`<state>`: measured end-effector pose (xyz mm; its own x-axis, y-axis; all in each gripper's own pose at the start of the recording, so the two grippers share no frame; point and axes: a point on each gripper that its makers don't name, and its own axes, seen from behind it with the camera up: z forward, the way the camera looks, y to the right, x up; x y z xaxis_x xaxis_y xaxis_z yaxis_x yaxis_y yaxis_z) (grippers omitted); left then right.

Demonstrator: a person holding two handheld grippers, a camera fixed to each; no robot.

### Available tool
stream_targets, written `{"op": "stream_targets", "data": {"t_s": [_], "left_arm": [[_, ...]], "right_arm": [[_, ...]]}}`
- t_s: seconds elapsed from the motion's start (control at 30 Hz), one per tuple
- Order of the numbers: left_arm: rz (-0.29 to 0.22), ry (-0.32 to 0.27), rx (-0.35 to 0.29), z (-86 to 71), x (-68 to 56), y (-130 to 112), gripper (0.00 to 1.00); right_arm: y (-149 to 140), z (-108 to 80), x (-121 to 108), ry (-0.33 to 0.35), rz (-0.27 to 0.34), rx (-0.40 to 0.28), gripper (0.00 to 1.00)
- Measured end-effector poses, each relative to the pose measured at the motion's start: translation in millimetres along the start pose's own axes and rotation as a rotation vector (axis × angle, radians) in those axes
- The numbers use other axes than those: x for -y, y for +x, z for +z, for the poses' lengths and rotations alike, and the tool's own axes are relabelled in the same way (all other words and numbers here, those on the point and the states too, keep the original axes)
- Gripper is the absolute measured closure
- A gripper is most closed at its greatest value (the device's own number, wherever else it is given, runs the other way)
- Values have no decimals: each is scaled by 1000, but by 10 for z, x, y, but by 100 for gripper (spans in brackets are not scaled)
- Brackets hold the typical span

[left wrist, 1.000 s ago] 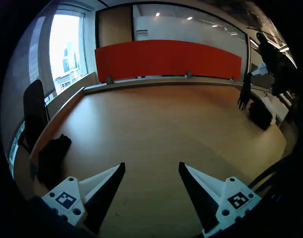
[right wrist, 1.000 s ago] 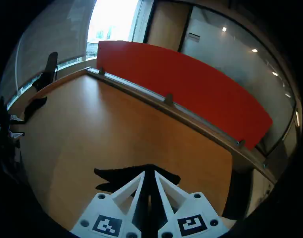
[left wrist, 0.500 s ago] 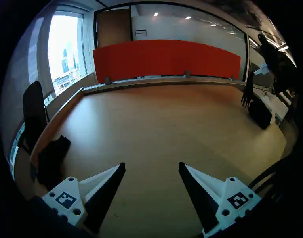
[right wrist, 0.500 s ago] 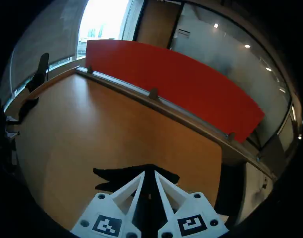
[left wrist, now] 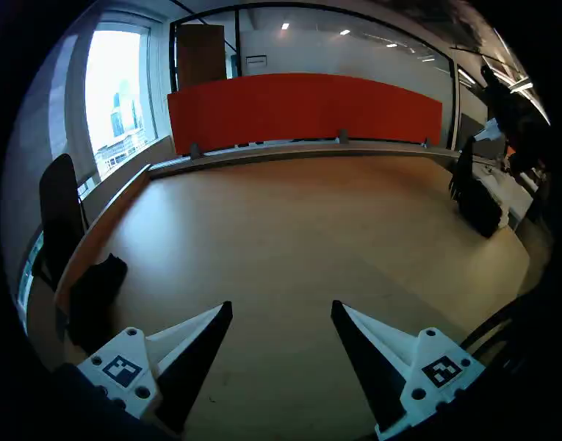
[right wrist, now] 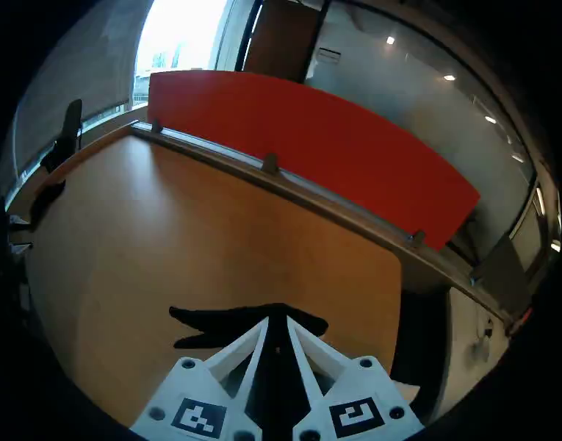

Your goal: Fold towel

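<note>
Since the earlier frames the right gripper view has swung a little. The red partition (right wrist: 317,147) now sits further toward 10 o'clock, and more of the table's far right corner shows at 3 o'clock. The left gripper view has barely shifted.

The right gripper (right wrist: 278,320) has its two fingers pressed together, with the black towel (right wrist: 207,323) pinched between the tips. The cloth spreads out flat to either side of them, toward 8 o'clock and 4 o'clock. It lies low over the wooden table (right wrist: 170,220), near the table's near right edge.

The left gripper (left wrist: 281,303) has its fingers wide apart with nothing between them, only bare tabletop showing in the gap. Beyond them the table runs out to the partition at 12 o'clock.

In the left gripper view a dark cloth-like mass (left wrist: 477,202) sits at 3 o'clock by the table's right edge, below a white piece of gear. It is too small and dark to tell whether this is the same towel.

A bright window (left wrist: 115,103) stands at 10 o'clock. A dark chair back (left wrist: 60,206) is at 9 o'clock. A dark bundle (left wrist: 97,287) rests at the table's left corner at 8 o'clock.
</note>
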<state>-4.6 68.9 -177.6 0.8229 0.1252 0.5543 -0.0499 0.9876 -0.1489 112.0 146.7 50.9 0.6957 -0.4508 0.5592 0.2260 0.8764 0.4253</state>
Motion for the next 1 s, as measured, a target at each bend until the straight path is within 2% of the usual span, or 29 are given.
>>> {"op": "stream_targets", "data": {"t_s": [0.57, 0.77, 1.0], "left_arm": [[18, -14, 2, 25, -59, 38, 0], [22, -23, 5, 31, -95, 28, 0], [27, -33, 6, 46, -137, 30, 0]], "right_arm": [[-546, -281, -241, -58, 56, 46, 98], [-742, -363, -235, -67, 84, 61, 98], [-812, -414, -148, -62, 93, 60, 98]]}}
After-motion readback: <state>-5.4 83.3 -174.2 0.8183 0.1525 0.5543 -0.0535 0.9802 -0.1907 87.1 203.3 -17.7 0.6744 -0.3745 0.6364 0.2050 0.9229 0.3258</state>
